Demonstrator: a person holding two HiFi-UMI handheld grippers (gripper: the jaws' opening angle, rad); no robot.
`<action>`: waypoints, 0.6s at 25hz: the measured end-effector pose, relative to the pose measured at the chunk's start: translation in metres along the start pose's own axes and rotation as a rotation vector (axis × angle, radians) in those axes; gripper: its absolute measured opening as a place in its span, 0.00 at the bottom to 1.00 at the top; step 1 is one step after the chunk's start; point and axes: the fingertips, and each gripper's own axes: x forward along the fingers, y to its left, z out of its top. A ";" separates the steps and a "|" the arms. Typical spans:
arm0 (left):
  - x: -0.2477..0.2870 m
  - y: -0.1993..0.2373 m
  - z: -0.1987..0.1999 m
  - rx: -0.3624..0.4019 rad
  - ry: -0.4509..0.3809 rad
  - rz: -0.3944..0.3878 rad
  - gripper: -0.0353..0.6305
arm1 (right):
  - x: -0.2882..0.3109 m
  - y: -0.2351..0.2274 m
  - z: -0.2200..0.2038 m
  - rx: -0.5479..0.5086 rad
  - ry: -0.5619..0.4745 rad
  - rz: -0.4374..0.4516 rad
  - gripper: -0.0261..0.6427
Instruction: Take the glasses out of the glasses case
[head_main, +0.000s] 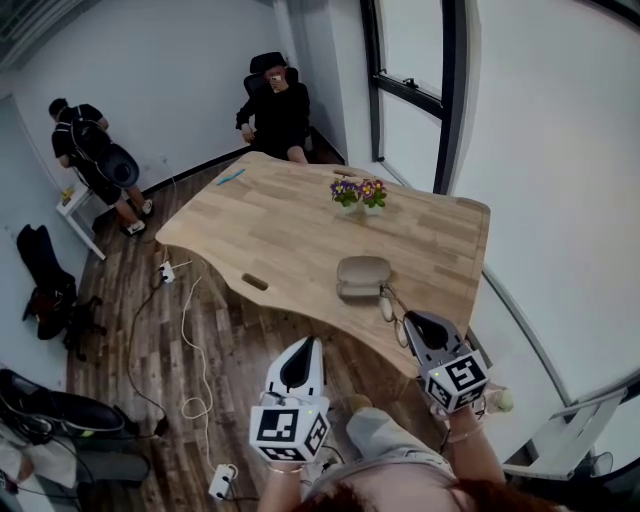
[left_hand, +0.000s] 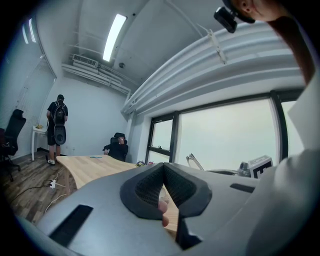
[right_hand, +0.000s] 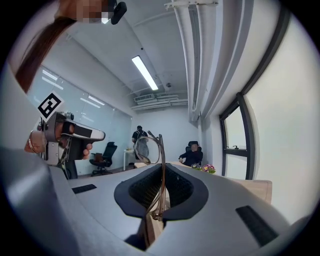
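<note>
The taupe glasses case (head_main: 362, 277) lies on the wooden table (head_main: 270, 230) near its front edge, and I cannot tell whether its lid is up. Just right of it, my right gripper (head_main: 411, 320) is shut on the thin-framed glasses (head_main: 389, 304), which hang above the table edge. In the right gripper view the glasses (right_hand: 145, 148) stand upright out of the closed jaws, one temple (right_hand: 161, 175) pinched between the pads. My left gripper (head_main: 304, 348) hovers over the floor in front of the table. It is shut and holds nothing (left_hand: 163, 166).
A small pot of flowers (head_main: 358, 193) stands behind the case, and a blue item (head_main: 231, 176) lies at the table's far end. One person sits at the back (head_main: 275, 110); another stands at the left (head_main: 90, 150). White cables and power strips (head_main: 165, 272) run across the floor.
</note>
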 end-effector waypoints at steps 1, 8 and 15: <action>-0.004 -0.001 0.000 -0.002 -0.004 0.004 0.05 | -0.003 0.002 0.001 0.003 -0.005 0.003 0.06; -0.032 -0.004 -0.001 -0.009 -0.023 0.027 0.05 | -0.022 0.022 0.004 0.030 -0.028 0.028 0.06; -0.054 -0.014 -0.003 -0.007 -0.022 0.030 0.05 | -0.043 0.035 0.009 0.058 -0.035 0.030 0.06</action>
